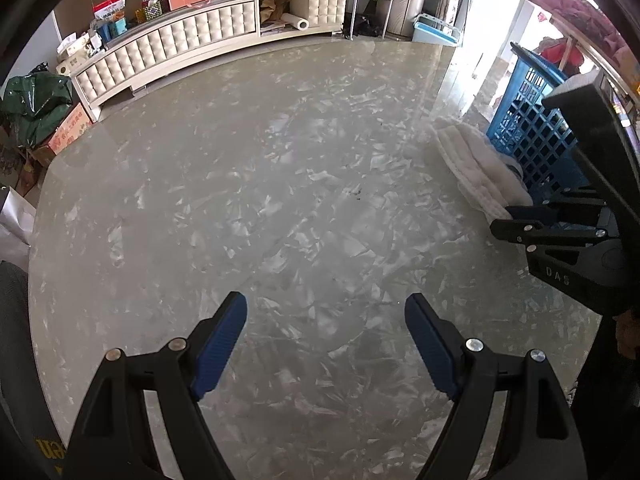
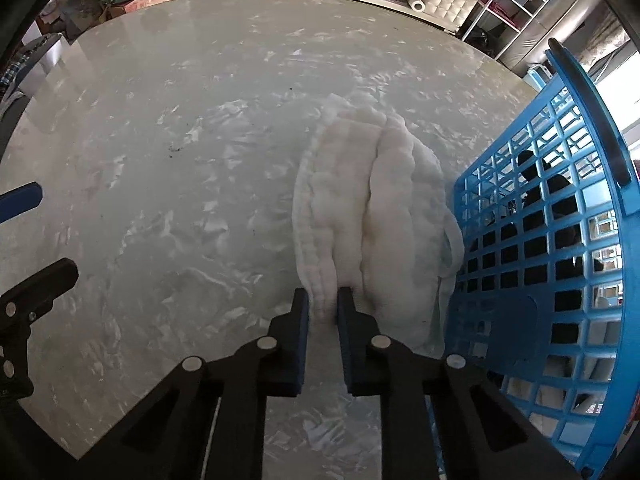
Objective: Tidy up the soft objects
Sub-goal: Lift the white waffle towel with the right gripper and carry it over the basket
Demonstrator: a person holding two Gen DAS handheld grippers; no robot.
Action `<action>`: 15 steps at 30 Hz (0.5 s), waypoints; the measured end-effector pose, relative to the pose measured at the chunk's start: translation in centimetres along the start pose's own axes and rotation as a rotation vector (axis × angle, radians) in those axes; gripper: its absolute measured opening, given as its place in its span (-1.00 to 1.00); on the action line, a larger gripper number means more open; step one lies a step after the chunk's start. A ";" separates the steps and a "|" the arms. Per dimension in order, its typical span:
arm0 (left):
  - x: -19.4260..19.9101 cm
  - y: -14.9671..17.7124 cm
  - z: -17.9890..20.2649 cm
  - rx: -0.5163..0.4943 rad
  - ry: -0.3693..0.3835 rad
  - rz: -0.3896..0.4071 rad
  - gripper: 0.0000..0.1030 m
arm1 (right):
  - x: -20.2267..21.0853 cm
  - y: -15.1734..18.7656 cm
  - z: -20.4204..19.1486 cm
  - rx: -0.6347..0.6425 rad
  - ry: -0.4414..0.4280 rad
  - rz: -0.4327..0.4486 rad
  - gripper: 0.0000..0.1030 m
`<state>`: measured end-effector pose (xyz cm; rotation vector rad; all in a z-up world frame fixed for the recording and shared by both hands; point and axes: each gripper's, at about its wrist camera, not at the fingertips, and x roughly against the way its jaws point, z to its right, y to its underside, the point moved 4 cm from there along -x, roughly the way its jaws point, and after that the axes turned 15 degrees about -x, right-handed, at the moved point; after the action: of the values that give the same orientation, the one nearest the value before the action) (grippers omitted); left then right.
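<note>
One white quilted cloth (image 2: 360, 208) sits bunched on the table, soft and puffy, its stitched edges stacked in rippled layers and a thin loop trailing off its basket side. It lies toward the table's right edge, touching the blue plastic basket (image 2: 560, 240), a curved lattice of square holes with a dark handle on the rim; dark and pale items show through the grid, too hidden to name. The right gripper (image 2: 323, 304) is in low and level, its blue ribbed pads nipped narrow on the near folded edge of the cloth, fabric squeezed between them. From the left wrist view that same cloth (image 1: 472, 164) shows as a pale ridged heap against the basket (image 1: 532, 136), with the right gripper (image 1: 516, 216) reaching in from the right. The left gripper (image 1: 326, 320) hovers above bare tabletop, jaws spread wide, nothing between them, well apart from the cloth. Underneath, the table (image 1: 280, 160) is glossy, round-edged, grey-green with a pearly shard pattern.
</note>
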<state>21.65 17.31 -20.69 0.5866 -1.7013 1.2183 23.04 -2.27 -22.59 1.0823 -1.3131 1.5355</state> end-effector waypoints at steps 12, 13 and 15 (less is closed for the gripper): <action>2.7 -0.7 0.8 -0.017 -0.006 0.042 0.56 | 4.9 2.4 0.7 0.016 -0.076 0.057 -0.80; 3.1 -0.8 1.0 -0.024 -0.011 0.046 0.56 | 5.7 2.7 0.6 0.019 -0.082 0.064 -0.80; 3.8 -1.1 1.3 -0.026 -0.022 0.053 0.56 | 6.9 3.0 0.8 0.028 -0.093 0.074 -0.80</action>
<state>20.24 16.17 -16.98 0.5440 -1.7587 1.2296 18.26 -3.07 -16.82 1.1458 -1.4124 1.5790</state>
